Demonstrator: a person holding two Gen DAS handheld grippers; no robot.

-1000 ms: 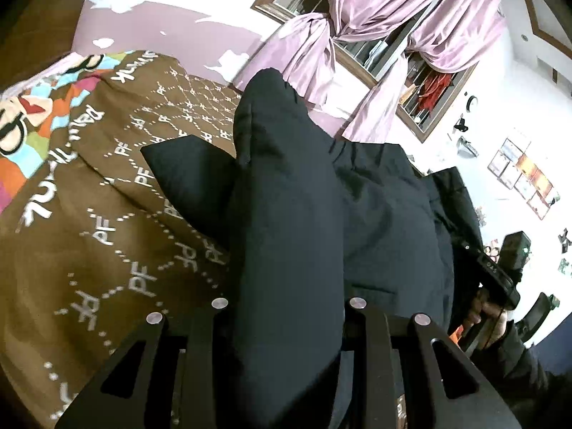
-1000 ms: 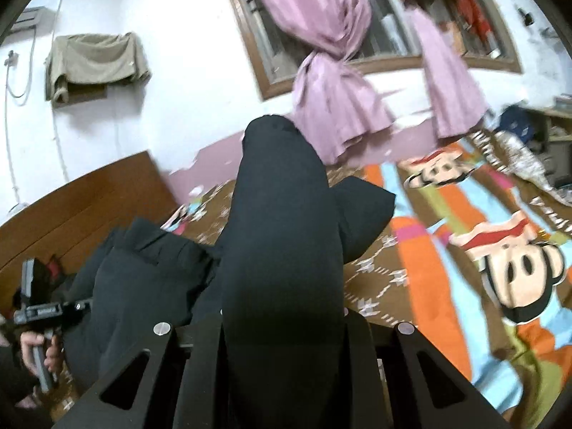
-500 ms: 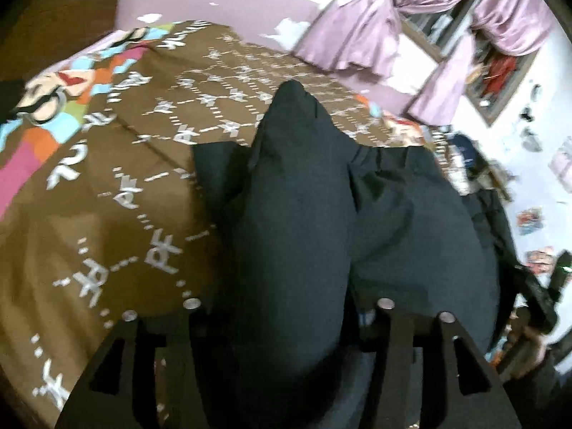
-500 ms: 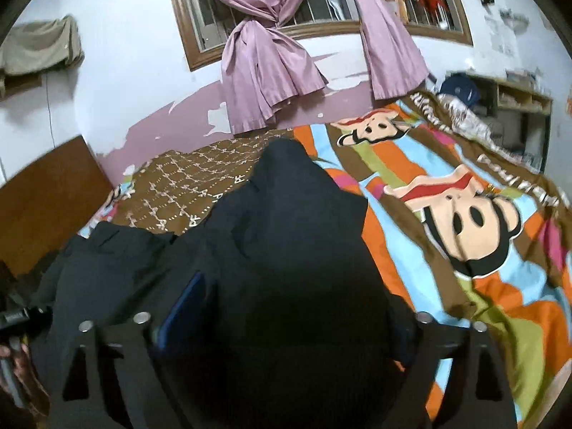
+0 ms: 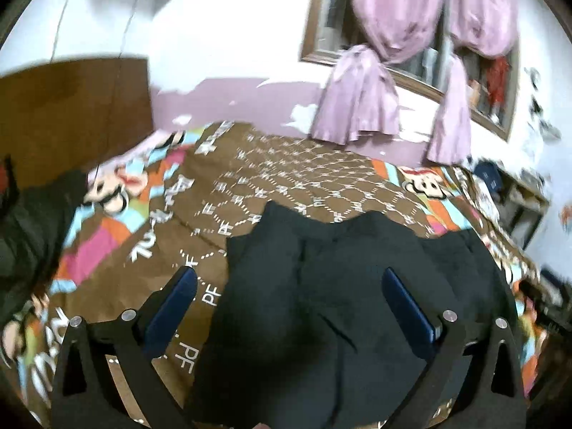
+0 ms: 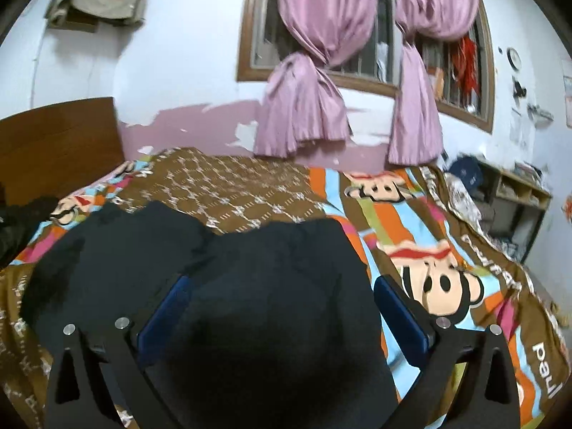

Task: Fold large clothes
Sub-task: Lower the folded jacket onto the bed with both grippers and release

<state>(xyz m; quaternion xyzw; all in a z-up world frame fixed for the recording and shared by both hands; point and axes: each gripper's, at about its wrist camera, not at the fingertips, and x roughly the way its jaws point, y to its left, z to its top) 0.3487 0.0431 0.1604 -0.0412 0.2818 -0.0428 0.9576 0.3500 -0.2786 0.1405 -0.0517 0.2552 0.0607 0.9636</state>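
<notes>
A white wall (image 6: 193, 53) with peeling pink paint low down is running behind the bed (image 6: 250, 186). A wooden-framed window (image 6: 371, 71) is showing barred panes, with knotted pink curtains (image 6: 304, 107) hanging over it. A brown headboard (image 6: 57, 143) is standing at the bed's left edge, shelves (image 6: 518, 193) at its right.

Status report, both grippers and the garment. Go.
Left gripper open, right gripper open. Black garment flat on bedspread, ungripped. Nothing in the way.
</notes>
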